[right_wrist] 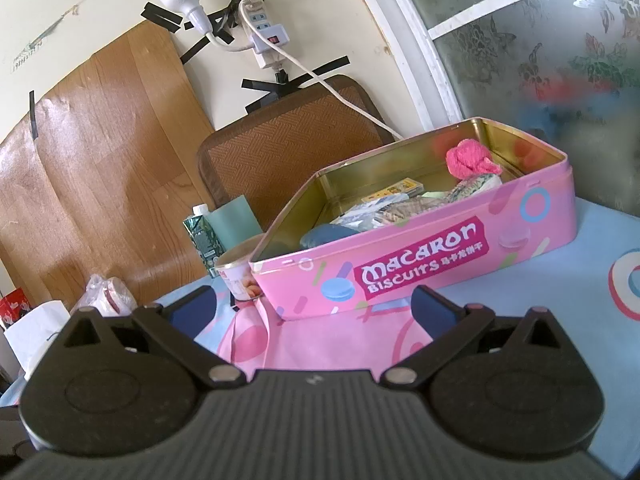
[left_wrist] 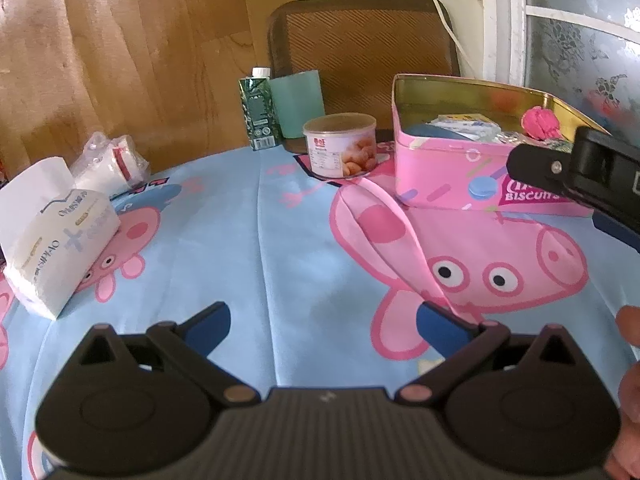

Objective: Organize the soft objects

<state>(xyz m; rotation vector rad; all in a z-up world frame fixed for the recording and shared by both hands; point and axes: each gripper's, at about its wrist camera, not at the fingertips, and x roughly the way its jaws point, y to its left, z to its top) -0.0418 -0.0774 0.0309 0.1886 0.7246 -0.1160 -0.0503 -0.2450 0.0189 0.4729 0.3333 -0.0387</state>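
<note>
A pink macaron biscuit tin (left_wrist: 448, 176) (right_wrist: 420, 256) stands open on the table at the back right. Inside lie a pink knitted ball (left_wrist: 540, 122) (right_wrist: 470, 160), a blue soft thing (right_wrist: 332, 234) and several small packets. A tissue pack (left_wrist: 56, 236) and a bagged white roll (left_wrist: 112, 160) lie at the left. My left gripper (left_wrist: 322, 326) is open and empty above the cloth. My right gripper (right_wrist: 316, 308) is open and empty, in front of the tin; its body shows at the right of the left wrist view (left_wrist: 580, 172).
A round snack tub (left_wrist: 340, 144) (right_wrist: 238, 274), a green carton (left_wrist: 260, 110) (right_wrist: 202, 238) and a teal cup (left_wrist: 298, 102) stand behind the tin's left end. A woven chair back (left_wrist: 364, 56) and a wooden board (left_wrist: 120, 60) stand behind the table. The cloth (left_wrist: 240, 220) has a pig print.
</note>
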